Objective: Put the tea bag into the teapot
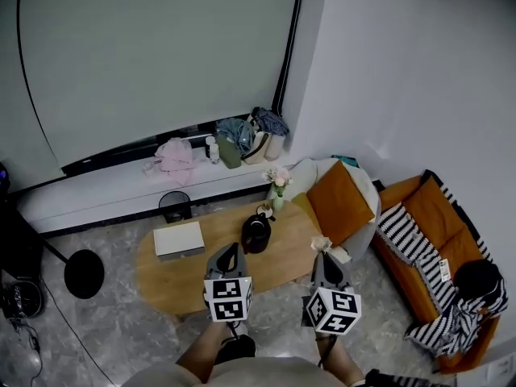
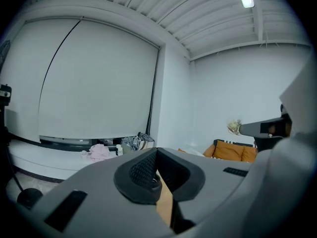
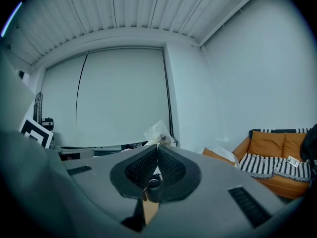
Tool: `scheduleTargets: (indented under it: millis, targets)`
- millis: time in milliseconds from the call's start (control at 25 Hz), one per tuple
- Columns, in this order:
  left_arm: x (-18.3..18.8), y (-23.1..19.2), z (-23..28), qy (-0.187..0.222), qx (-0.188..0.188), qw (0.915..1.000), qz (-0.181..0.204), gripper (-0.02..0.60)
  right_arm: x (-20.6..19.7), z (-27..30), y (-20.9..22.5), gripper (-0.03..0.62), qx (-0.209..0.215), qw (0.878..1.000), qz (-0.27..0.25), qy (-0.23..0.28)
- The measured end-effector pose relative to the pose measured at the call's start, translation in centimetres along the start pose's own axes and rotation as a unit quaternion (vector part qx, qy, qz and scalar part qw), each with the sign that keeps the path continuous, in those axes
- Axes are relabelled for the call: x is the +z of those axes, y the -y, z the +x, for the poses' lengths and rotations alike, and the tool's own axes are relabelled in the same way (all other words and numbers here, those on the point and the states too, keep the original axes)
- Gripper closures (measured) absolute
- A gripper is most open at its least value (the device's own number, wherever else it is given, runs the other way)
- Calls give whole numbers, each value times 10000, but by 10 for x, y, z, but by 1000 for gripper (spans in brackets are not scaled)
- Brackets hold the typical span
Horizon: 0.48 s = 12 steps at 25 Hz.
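Note:
A black teapot stands on the oval wooden table, near its far middle. My right gripper hovers over the table's right end, shut on a pale, crinkled tea bag. In the right gripper view the tea bag sticks up just past the closed tips of my right gripper. My left gripper hangs just short of the teapot, its jaws shut with nothing in them. In the left gripper view, past my left gripper, the tea bag shows at the right.
A flat white box lies on the table's left part, and a small vase of flowers stands at its far edge. An orange cushion rests on a grey seat, an orange sofa beyond. A black bin stands behind the table.

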<state>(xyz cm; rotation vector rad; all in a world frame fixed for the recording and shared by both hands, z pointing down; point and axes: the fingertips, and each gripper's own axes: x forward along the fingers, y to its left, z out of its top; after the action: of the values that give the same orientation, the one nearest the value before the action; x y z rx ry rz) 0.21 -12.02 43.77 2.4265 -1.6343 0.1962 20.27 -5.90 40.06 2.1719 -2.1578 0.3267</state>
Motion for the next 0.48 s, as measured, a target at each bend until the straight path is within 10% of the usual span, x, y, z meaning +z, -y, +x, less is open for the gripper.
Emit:
scheduleTargets:
  millis: [480]
  targets:
    - [16, -42, 82, -174, 191, 9996, 109, 577, 11, 108, -13, 560, 325, 9993, -25, -197]
